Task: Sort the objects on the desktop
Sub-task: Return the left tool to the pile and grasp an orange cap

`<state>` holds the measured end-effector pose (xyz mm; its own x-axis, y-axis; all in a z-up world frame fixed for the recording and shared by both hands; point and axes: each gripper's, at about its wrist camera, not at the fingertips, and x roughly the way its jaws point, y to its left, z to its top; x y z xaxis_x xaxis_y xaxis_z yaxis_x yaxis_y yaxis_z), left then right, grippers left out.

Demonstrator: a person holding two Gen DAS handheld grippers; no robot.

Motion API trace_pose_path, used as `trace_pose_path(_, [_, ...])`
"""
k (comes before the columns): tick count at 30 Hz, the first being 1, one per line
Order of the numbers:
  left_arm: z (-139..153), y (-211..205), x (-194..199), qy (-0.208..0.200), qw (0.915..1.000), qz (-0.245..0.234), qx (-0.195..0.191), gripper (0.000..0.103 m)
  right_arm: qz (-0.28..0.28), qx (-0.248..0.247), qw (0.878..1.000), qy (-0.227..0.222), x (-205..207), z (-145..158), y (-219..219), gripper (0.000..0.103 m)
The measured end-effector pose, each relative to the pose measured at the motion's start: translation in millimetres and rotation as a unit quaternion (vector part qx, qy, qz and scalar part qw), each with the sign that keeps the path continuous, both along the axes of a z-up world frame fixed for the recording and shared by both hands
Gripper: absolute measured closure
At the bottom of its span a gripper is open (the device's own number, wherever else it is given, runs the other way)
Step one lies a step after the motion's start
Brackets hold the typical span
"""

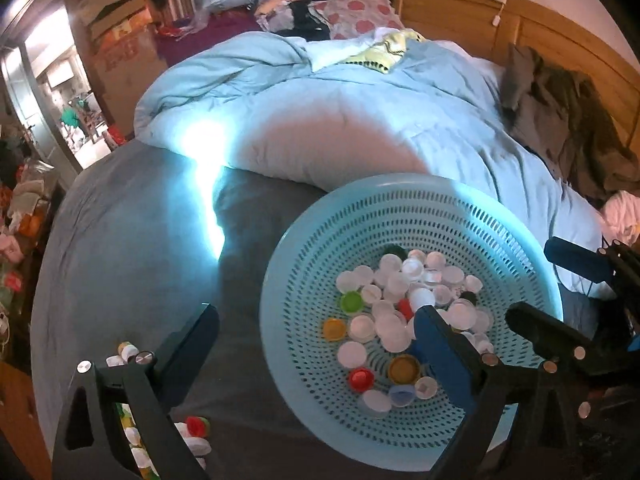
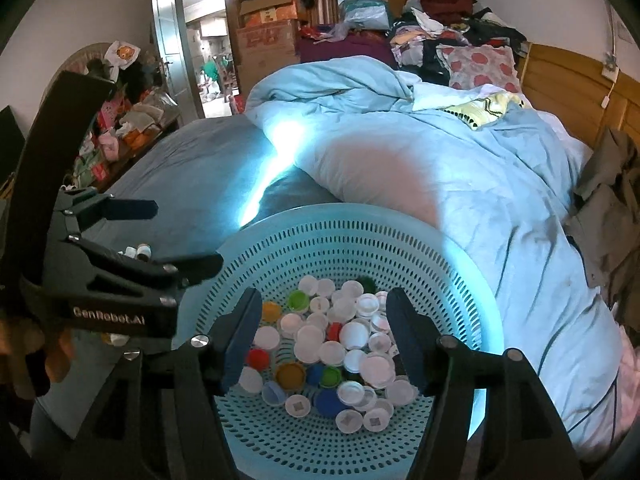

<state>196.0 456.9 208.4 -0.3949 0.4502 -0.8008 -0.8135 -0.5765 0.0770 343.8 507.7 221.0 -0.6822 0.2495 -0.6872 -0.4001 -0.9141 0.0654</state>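
blue basket (image 1: pixel 516 220) on bed, collecting bottle caps (image 1: pixel 390 300). left gripper (image 1: pixel 316 332) spread wide, nothing between, straddling near rim: likely ready for next cap. loose caps (image 1: pixel 196 426) outside, lower left, unsorted. right gripper (image 2: pixel 322 340) half-spread over pile, empty.

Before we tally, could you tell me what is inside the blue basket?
The basket holds loose bottle caps, mostly white, some red, green, orange and blue. Whatever lies under the top caps is covered.

The slotted basket (image 2: pixel 460 264) is pale turquoise; its bottle caps (image 2: pixel 348 344) are mostly white, with red, green, orange and blue.
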Motion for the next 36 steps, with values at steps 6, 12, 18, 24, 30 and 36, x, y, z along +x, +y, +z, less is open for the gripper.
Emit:
trace_pose_path(6, [-13, -100, -11, 0.022, 0.9963, 0.048, 0.068, 0.003, 0.054, -0.018, 0.996, 0.064, 31, -15, -58, 0.038])
trace_pose_path(12, [-112, -265, -70, -0.034, 0.9787, 0.197, 0.044, 0.005, 0.167, -0.058, 0.984, 0.007, 57, -116, -168, 0.034])
trace_pose_path(18, [-163, -309, -153, -0.078, 0.9613, 0.264, -0.01, 0.011, 0.188, -0.101, 0.973, -0.083, 61, -194, -208, 0.034])
trace_pose_path(24, [-192, -291, -183, -0.048, 0.9606, 0.262, -0.079, 0.004, 0.151, -0.096, 0.979, -0.098, 61, -203, -196, 0.033])
trace_pose_path(30, [-200, -307, -129, -0.029, 0.9772, 0.197, -0.075, 0.004, 0.162, -0.06, 0.978, -0.115, 55, -206, -211, 0.02])
trace_pose_path(36, [-193, -363, -99, -0.054, 0.9742, 0.219, 0.01, 0.005, 0.166, -0.043, 0.978, -0.12, 53, -206, -218, 0.014])
